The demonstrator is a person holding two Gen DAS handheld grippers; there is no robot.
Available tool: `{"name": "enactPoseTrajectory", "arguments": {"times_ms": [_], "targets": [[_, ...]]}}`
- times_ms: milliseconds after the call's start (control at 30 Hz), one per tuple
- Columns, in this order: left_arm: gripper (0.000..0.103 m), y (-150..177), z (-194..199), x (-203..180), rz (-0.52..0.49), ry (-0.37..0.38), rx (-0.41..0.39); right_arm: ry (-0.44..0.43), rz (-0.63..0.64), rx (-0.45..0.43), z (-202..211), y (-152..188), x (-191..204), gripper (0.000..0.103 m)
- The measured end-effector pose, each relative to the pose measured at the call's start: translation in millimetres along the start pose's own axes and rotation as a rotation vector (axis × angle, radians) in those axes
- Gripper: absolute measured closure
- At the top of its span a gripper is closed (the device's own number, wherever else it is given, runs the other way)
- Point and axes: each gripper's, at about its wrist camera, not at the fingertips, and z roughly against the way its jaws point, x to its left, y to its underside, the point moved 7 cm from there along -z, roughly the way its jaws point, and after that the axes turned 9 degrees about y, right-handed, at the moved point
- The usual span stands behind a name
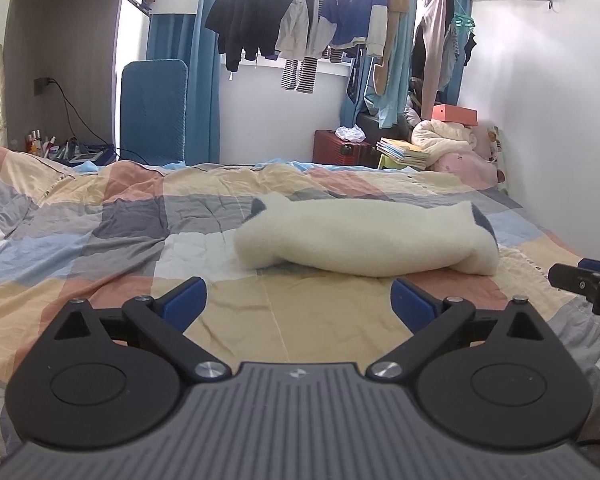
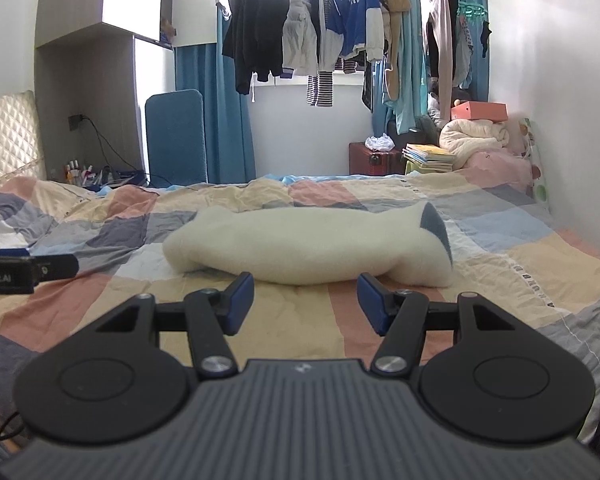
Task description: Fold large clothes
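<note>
A cream fleece garment with grey-blue patches (image 1: pixel 360 236) (image 2: pixel 300 248) lies folded into a long bundle across the checked bedspread (image 1: pixel 100 240) (image 2: pixel 500 248). My left gripper (image 1: pixel 298 300) stands wide open just short of the bundle's near edge, with nothing between its blue pads. My right gripper (image 2: pixel 304 296) is also open, its fingertips a little before the bundle's near side and apart from it. In the left wrist view the right gripper's tip (image 1: pixel 576 278) shows at the right edge. In the right wrist view the left gripper's tip (image 2: pixel 56 266) shows at the left edge.
Clothes (image 1: pixel 300 20) hang on a rail before the window. A blue chair (image 1: pixel 154 108) stands past the bed on the left. At the back right are a red trunk (image 2: pixel 370 158), stacked books (image 2: pixel 428 156) and heaped bedding (image 2: pixel 476 136). A white wall runs along the right.
</note>
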Motion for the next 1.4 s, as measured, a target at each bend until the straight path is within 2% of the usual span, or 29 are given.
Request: {"name": "enactPoseTrajectory", "arguments": {"times_ms": [233, 267, 300, 400, 467, 500, 533, 733, 1067, 1400], "targets": [[0.001, 2, -1, -2, 0.004, 0.005, 0.016, 0.016, -0.015, -0.026, 3, -8, -4, 0.042], [0.001, 2, -2, -2, 0.002, 0.002, 0.020, 0.019, -0.016, -0.029, 4, -8, -4, 0.038], [0.001, 2, -3, -2, -0.002, -0.002, 0.024, 0.022, -0.015, -0.032, 4, -8, -4, 0.030], [0.001, 3, -3, -2, -0.009, -0.015, 0.025, 0.015, -0.029, -0.038, 4, -8, -6, 0.027], [0.001, 4, -3, -2, -0.014, -0.026, 0.024, 0.018, -0.031, -0.043, 4, -9, -8, 0.015], [0.001, 5, -3, -2, -0.016, -0.032, 0.025, 0.023, -0.031, -0.048, 4, -9, -9, 0.003], [0.001, 5, -3, -2, -0.017, -0.037, 0.027, 0.029, -0.033, -0.052, 4, -9, -11, 0.000], [0.001, 6, -1, -1, -0.003, -0.036, 0.024, 0.014, -0.053, -0.020, -4, -5, -12, 0.000], [0.001, 6, 2, 2, -0.005, -0.069, 0.025, 0.011, -0.022, -0.021, 1, -5, -5, 0.000], [0.001, 4, 5, 5, 0.011, -0.040, 0.013, 0.004, -0.022, -0.005, -1, -5, -1, 0.000]]}}
